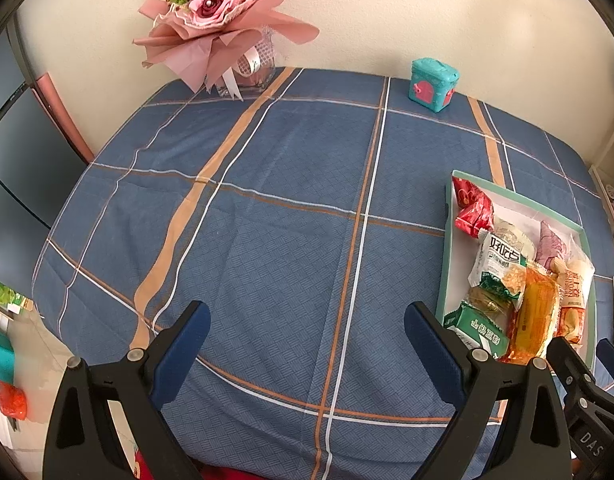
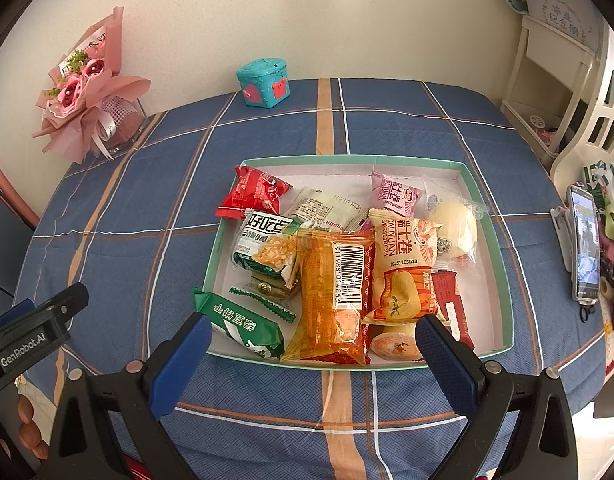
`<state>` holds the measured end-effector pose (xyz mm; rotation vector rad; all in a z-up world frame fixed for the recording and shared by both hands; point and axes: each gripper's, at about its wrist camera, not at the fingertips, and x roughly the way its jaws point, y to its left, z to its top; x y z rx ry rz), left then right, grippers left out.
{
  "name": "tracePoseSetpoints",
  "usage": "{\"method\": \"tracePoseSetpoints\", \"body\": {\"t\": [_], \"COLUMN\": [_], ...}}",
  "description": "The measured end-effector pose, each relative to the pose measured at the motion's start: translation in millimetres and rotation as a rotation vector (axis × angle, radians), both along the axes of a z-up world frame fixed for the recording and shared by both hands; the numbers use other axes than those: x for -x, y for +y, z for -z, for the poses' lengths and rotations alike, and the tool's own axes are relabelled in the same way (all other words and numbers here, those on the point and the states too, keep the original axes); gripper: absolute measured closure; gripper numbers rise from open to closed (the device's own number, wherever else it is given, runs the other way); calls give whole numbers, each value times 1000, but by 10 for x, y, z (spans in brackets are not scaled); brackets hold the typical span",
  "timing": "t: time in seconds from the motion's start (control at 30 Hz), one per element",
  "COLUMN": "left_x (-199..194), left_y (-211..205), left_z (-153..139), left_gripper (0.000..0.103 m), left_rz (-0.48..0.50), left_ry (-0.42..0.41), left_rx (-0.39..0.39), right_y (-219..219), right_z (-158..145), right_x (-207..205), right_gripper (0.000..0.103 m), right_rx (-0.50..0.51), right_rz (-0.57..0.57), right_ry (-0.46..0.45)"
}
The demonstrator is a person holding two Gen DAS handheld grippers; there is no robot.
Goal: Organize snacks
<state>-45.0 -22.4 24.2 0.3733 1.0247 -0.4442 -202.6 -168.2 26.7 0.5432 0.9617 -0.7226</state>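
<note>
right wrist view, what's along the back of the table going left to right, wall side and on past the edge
pink bouquet → teal toy box → cream shelf unit beyond the table's right edge.

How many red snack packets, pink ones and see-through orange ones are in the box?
Red snack packets: 2
Pink snack packet: 1
See-through orange snack packet: 1
Total: 4 showing in the green-rimmed cardboard box.
</note>
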Motion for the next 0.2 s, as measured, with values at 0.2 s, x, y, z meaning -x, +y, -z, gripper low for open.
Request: {"method": "tracePoseSetpoints", "body": {"t": [0.2], "left_x": [1], "left_y": [-12], "left_z": [-33], "left_gripper": [5], "left_rz": [-1], "left_ry": [-7], "left_rx": [11], "right_y": [1], "right_z": [1], "right_x": [-3], "right_gripper": [0], "right_rx": [0], "right_rz": [1], "right_ry": [0]}}
